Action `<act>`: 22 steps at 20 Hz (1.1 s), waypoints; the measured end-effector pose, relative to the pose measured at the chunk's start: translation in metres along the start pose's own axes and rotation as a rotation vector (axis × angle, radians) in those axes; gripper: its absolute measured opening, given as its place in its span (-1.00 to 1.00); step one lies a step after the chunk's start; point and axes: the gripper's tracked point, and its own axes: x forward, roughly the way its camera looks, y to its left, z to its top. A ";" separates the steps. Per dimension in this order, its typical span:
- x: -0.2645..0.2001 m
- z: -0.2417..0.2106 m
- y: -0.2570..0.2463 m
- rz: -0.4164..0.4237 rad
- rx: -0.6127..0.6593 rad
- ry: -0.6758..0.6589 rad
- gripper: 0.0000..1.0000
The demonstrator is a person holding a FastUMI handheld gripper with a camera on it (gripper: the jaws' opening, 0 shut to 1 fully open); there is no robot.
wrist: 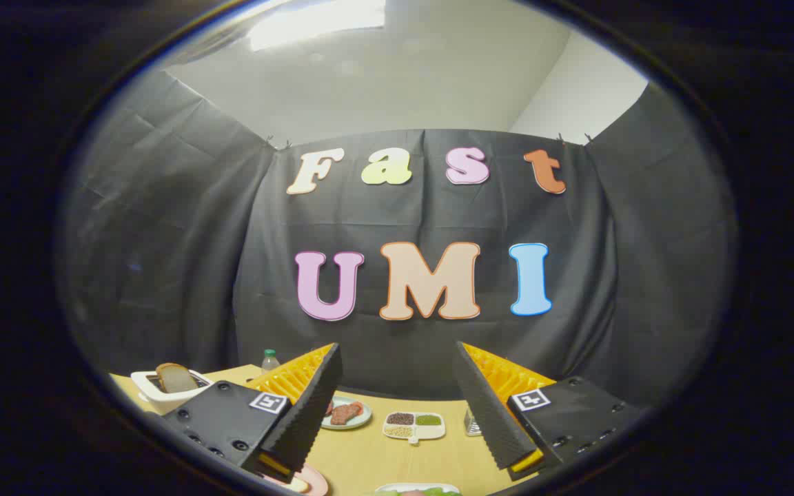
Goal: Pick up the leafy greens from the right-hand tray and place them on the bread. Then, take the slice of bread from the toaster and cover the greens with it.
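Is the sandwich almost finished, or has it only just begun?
Only just begun. The tool is open and holding nothing, raised above the table. The bread slice sits in the toaster. Greens lie just below the tool. Moving the greens and the bread is all left.

Gripper (397,406) camera faces the booth wall, above the table (369,455).

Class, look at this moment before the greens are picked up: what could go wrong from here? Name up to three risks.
1. The hand-held gripper is open and raised, aimed at the booth's wall; the leafy greens lie below the fingers, so a descent may miss them.
2. The meat plate and divided dish lie between the fingers and may get bumped.
3. The bread stands in the toaster behind the left finger.
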 end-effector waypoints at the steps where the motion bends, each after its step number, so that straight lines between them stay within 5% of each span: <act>1: 0.002 -0.002 -0.001 0.002 -0.005 0.005 1.00; 22: 0.008 -0.006 -0.018 0.045 -0.021 0.023 1.00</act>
